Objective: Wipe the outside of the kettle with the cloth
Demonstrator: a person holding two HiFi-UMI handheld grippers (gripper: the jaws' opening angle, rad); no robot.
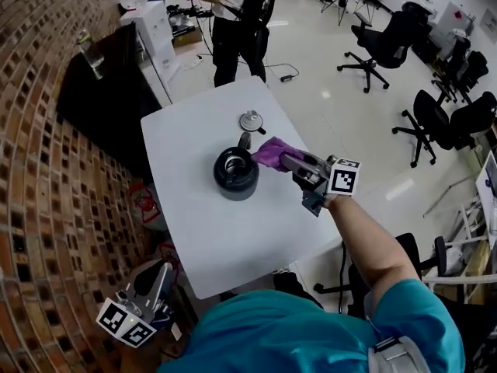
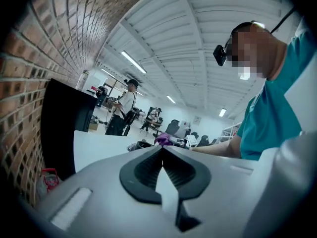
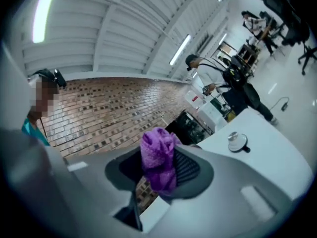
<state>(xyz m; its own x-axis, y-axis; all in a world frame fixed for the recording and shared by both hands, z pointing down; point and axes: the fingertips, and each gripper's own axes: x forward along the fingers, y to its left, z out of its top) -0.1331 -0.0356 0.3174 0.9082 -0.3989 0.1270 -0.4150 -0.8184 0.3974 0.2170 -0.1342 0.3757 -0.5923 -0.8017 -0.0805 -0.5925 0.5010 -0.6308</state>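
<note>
A black kettle (image 1: 236,174) stands lidless on the white table (image 1: 194,231), its handle pointing away from me. Its round lid (image 1: 251,120) lies on the table beyond it, also seen as the lid (image 3: 237,141) in the right gripper view. My right gripper (image 1: 284,160) is shut on a purple cloth (image 1: 271,153), just right of the kettle's rim; the cloth (image 3: 158,159) bulges between the jaws. My left gripper (image 1: 161,274) hangs below the table's near left corner, jaws closed on nothing. From there the kettle (image 2: 140,145) and cloth (image 2: 163,139) show far off.
A brick wall (image 1: 39,169) runs along the left with a black cabinet (image 1: 101,92) behind the table. A person (image 1: 237,22) stands beyond the far table edge. Office chairs (image 1: 380,45) stand on the floor to the right.
</note>
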